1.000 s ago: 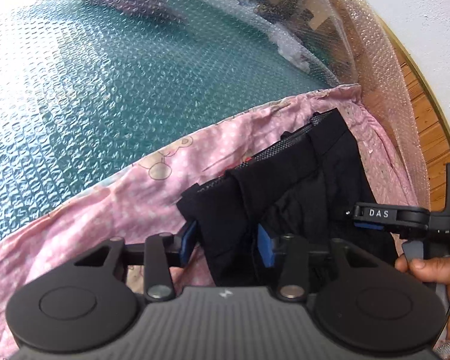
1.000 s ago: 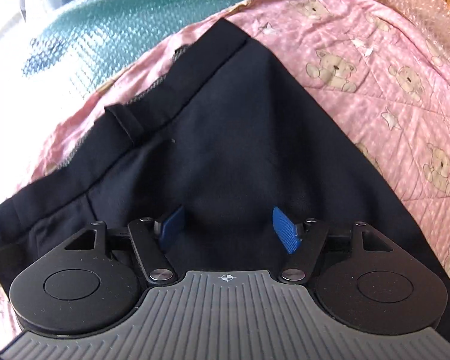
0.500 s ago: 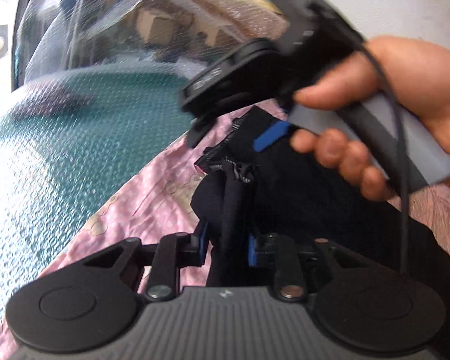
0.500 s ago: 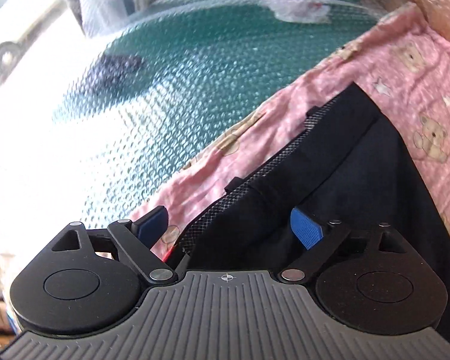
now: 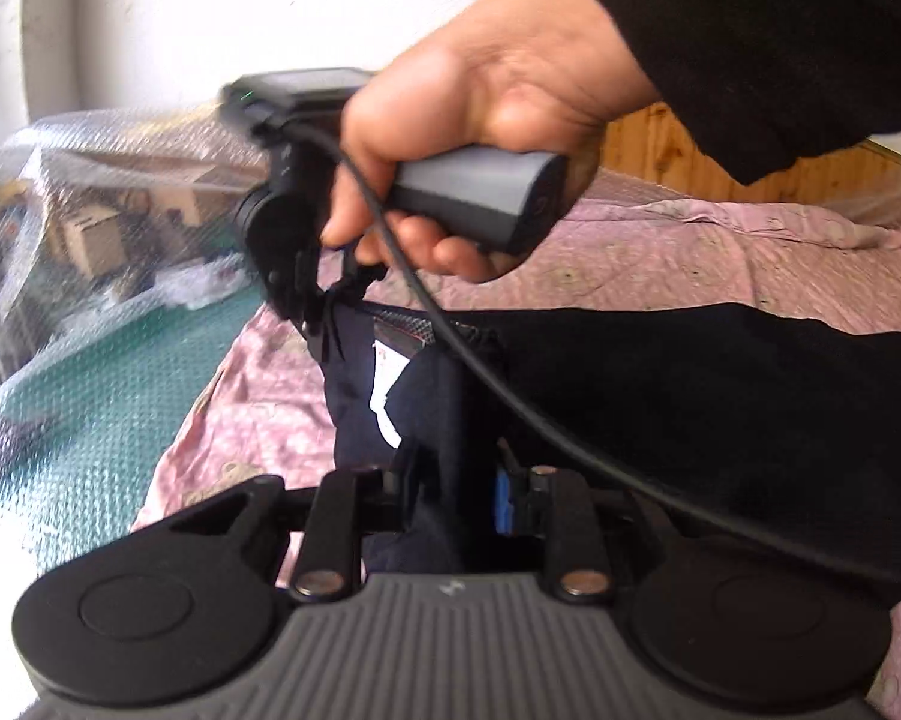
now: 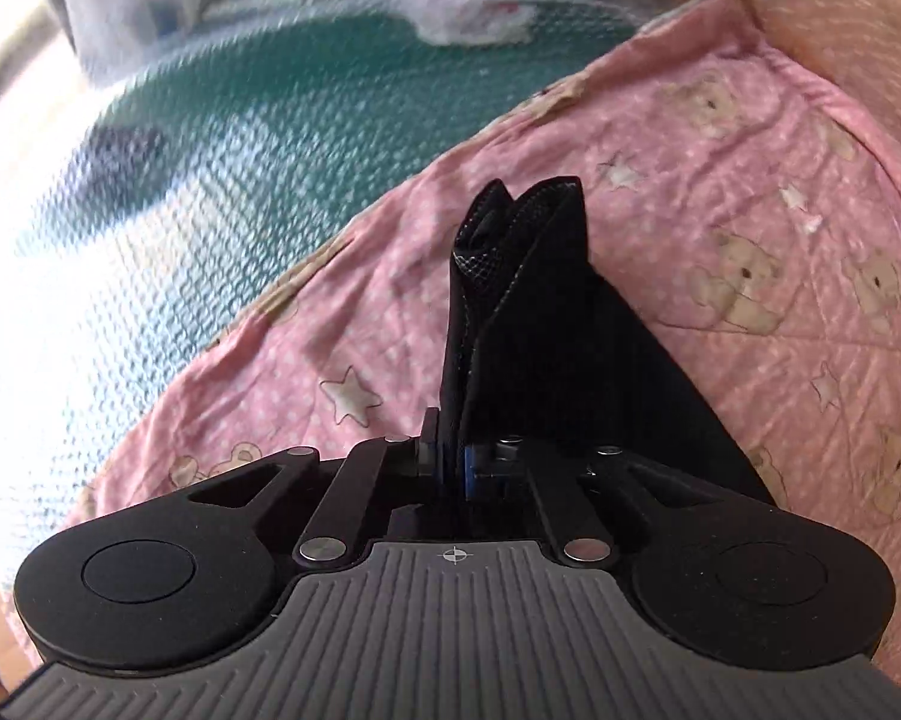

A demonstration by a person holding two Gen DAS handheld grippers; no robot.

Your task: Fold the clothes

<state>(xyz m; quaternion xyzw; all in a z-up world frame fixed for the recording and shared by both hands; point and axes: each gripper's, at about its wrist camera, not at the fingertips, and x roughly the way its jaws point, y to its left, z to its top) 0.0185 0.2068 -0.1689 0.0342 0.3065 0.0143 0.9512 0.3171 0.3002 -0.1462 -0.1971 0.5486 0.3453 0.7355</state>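
Pink bear quilt (image 6: 720, 192) w/ bubble wrap (image 6: 222, 138) beside.

Home bedroom, pink teddy-bear quilt (image 6: 720, 192), wood-panelled wall (image 5: 678, 150), bubble-wrapped clutter (image 5: 90, 204)

Both wrist views close, angled down; share dark garment (image 5: 660, 396), pink quilt (image 6: 750, 192); right blurred.

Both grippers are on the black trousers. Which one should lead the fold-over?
Probably right. The right gripper pinches a neat waistband corner of the black trousers above the pink blanket; the left gripper holds a thicker bunch.
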